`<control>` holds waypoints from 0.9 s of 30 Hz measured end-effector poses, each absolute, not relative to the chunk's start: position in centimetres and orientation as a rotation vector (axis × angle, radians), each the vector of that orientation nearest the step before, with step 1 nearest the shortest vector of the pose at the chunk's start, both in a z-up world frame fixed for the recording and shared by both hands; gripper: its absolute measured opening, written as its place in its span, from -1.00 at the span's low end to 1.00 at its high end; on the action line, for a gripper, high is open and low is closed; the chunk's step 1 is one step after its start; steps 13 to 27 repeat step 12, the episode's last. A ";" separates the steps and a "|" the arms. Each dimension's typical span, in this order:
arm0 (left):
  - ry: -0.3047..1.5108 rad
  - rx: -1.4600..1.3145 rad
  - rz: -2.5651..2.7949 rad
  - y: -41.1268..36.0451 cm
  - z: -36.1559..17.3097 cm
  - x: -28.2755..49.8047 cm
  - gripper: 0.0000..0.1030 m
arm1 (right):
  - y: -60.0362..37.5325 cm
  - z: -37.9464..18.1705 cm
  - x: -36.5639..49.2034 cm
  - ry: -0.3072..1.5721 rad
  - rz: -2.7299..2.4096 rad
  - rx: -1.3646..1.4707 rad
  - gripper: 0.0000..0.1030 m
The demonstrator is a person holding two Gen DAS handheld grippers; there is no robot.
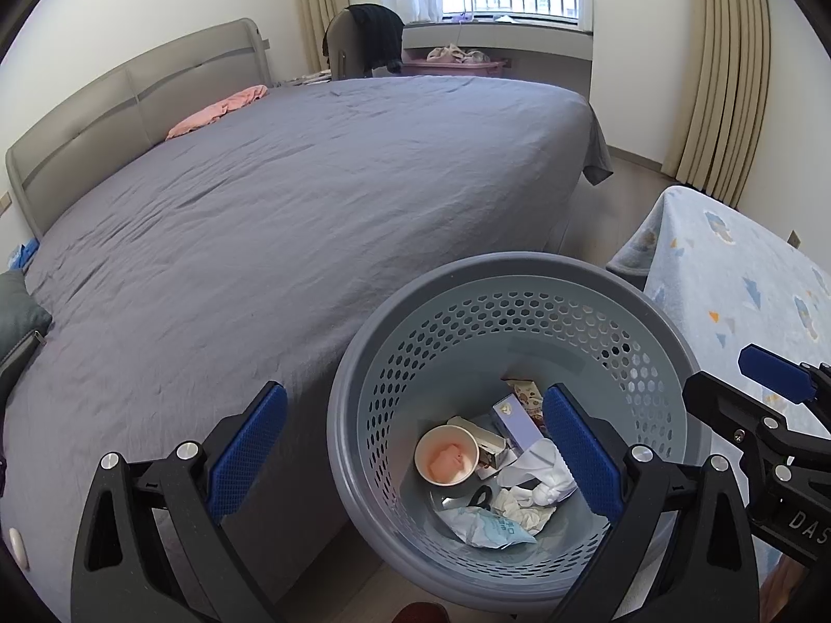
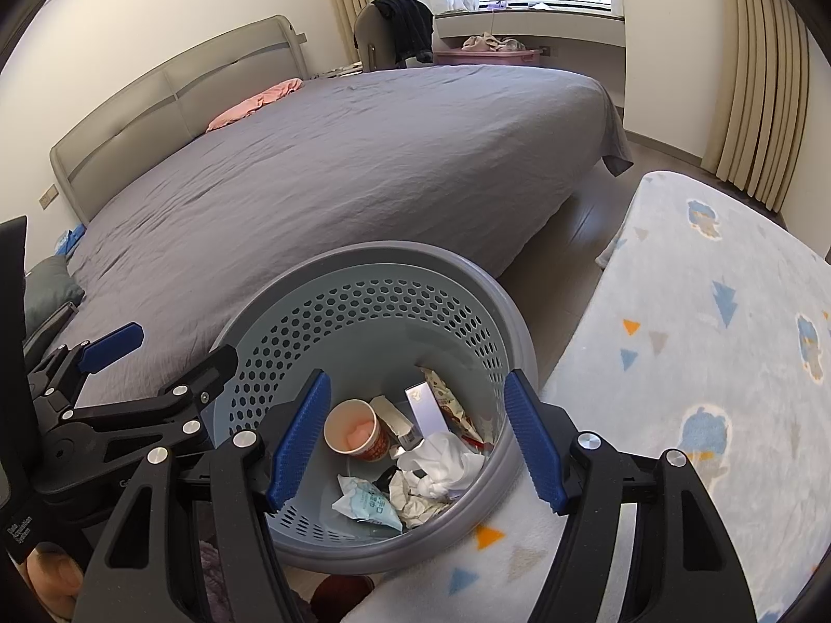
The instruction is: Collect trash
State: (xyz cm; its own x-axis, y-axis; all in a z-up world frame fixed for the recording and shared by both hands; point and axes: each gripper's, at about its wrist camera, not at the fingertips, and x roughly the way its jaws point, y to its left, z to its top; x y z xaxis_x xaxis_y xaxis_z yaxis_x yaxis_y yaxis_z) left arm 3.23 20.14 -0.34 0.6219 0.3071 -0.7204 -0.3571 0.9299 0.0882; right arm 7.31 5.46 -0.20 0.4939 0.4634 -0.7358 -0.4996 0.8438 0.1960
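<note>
A grey perforated waste basket (image 1: pixel 363 363) (image 2: pixel 483 280) stands on the floor beside the bed. Inside lie a paper cup (image 1: pixel 446 454) (image 2: pixel 356 428), crumpled white tissue (image 1: pixel 540 475) (image 2: pixel 441 464), a small lilac box (image 1: pixel 514 420) (image 2: pixel 426 407), a snack wrapper (image 2: pixel 449 400) and a light blue packet (image 1: pixel 488 522) (image 2: pixel 369 506). My left gripper (image 1: pixel 415 459) is open and empty, above the basket's left rim. My right gripper (image 2: pixel 415 438) is open and empty, above the basket's opening. The right gripper also shows at the left wrist view's right edge (image 1: pixel 768 389), and the left gripper at the right wrist view's left (image 2: pixel 161 345).
A large bed with a grey sheet (image 1: pixel 311 197) (image 2: pixel 337 166) lies left of the basket, with a pink cloth (image 1: pixel 218 111) near the headboard. A pale blue patterned blanket (image 1: pixel 742 280) (image 2: pixel 701 342) covers a surface on the right. A chair and window sill stand at the far end.
</note>
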 end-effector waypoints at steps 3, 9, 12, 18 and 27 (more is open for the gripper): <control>0.819 -0.063 0.387 20.2 -0.4 3.3 0.88 | 5.5 -0.2 7.3 0.877 0.584 -0.045 0.29; 0.823 -0.062 0.393 20.1 -0.4 3.5 0.88 | 5.5 -0.2 7.3 0.877 0.585 -0.045 0.29; 0.822 -0.062 0.393 20.1 -0.4 3.5 0.88 | 5.5 -0.2 7.3 0.877 0.586 -0.045 0.29; 0.822 -0.062 0.393 20.1 -0.4 3.5 0.88 | 5.5 -0.2 7.3 0.877 0.586 -0.045 0.29; 0.822 -0.062 0.393 20.1 -0.4 3.5 0.88 | 5.5 -0.2 7.3 0.877 0.586 -0.045 0.29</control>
